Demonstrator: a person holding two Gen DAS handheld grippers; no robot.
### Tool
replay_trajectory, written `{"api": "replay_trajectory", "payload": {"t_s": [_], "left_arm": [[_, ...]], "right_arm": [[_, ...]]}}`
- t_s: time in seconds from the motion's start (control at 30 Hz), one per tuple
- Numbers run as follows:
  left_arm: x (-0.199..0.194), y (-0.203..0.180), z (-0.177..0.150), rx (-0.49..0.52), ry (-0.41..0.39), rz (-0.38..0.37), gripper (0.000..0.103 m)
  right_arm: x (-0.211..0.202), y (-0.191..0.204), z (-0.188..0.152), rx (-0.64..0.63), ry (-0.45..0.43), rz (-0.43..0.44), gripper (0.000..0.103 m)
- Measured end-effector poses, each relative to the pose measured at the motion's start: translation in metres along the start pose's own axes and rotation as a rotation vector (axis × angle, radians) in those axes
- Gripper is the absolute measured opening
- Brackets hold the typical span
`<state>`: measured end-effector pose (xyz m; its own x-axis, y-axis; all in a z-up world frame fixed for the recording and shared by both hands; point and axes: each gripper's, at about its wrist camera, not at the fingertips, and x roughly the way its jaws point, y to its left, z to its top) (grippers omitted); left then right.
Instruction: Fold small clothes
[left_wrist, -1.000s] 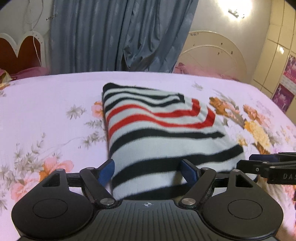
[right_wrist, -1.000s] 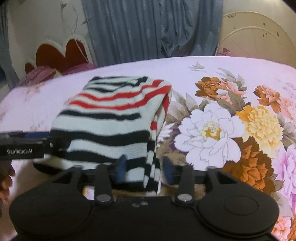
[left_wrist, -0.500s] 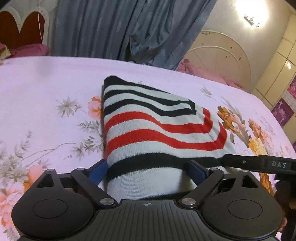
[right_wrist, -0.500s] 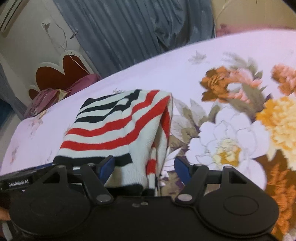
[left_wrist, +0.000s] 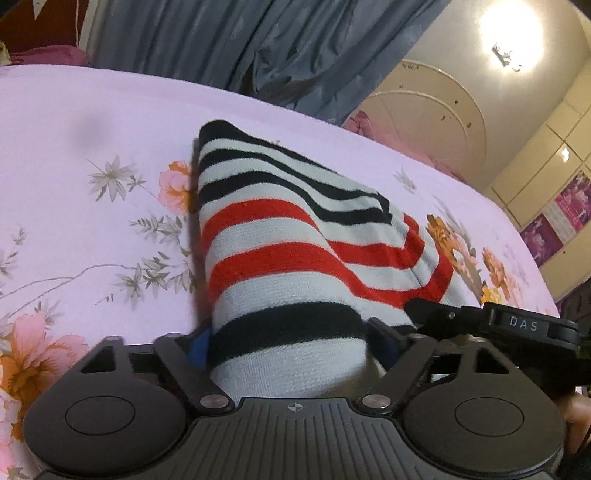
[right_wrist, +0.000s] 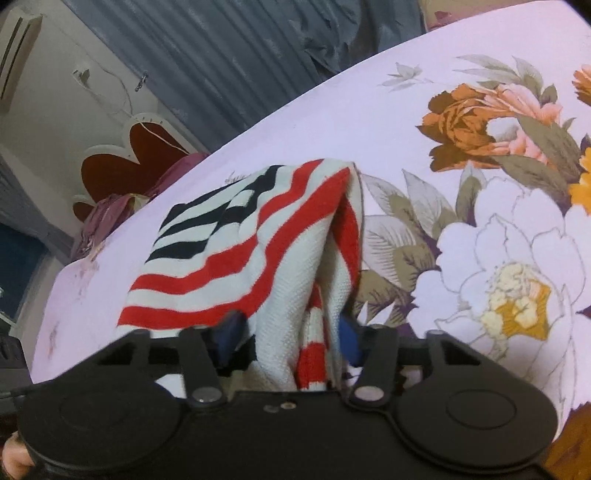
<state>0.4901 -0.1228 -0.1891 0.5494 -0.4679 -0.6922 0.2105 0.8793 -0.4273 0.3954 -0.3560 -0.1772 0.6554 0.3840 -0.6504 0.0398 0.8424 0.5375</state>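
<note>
"DAS" is read on the right gripper (left_wrist: 491, 325), seen lower right in the left wrist view. The striped knit garment (left_wrist: 295, 258), folded, is grasped at its near edge by the left gripper (left_wrist: 291, 350), fabric bunched betw. its blue pads. The right gripper is likewise clenched on the garment's edge, lower centre. The garment lies on a pink floral bedsheet (left_wrist: 92, 147). Grey curtains (left_wrist: 258, 48) hang at upper frame.

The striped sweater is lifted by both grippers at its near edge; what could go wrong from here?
1. The striped sweater has loose inner layers hanging at the right gripper; they may slip out and undo the fold.
2. The left gripper holds a thick bundle; it may pull free.
</note>
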Motion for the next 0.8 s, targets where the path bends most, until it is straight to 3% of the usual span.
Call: {"api": "replay_trajectory", "payload": {"t_s": [0.07,0.2,0.47,0.63,0.8], "left_arm": [[-0.005,-0.003,0.000,0.027,-0.014,0.006,0.066],[-0.015,-0.008,0.002,0.053,-0.040,0.016,0.059],[-0.062,-0.006,0.011,0.087,-0.099,0.017,0.058],[-0.107,0.027,0.015,0.098,-0.145,0.031,0.058],[-0.150,0.091,0.020,0.094,-0.180,0.025,0.058]], "right_arm": [[-0.006,0.004,0.000,-0.009,-0.020,0.004,0.035],[-0.017,0.016,-0.002,-0.034,-0.068,0.021,0.033],[-0.028,0.064,0.001,-0.079,-0.095,0.094,0.032],[-0.021,0.109,-0.009,-0.091,-0.107,0.132,0.032],[-0.001,0.174,-0.024,-0.122,-0.120,0.137,0.032]]}}
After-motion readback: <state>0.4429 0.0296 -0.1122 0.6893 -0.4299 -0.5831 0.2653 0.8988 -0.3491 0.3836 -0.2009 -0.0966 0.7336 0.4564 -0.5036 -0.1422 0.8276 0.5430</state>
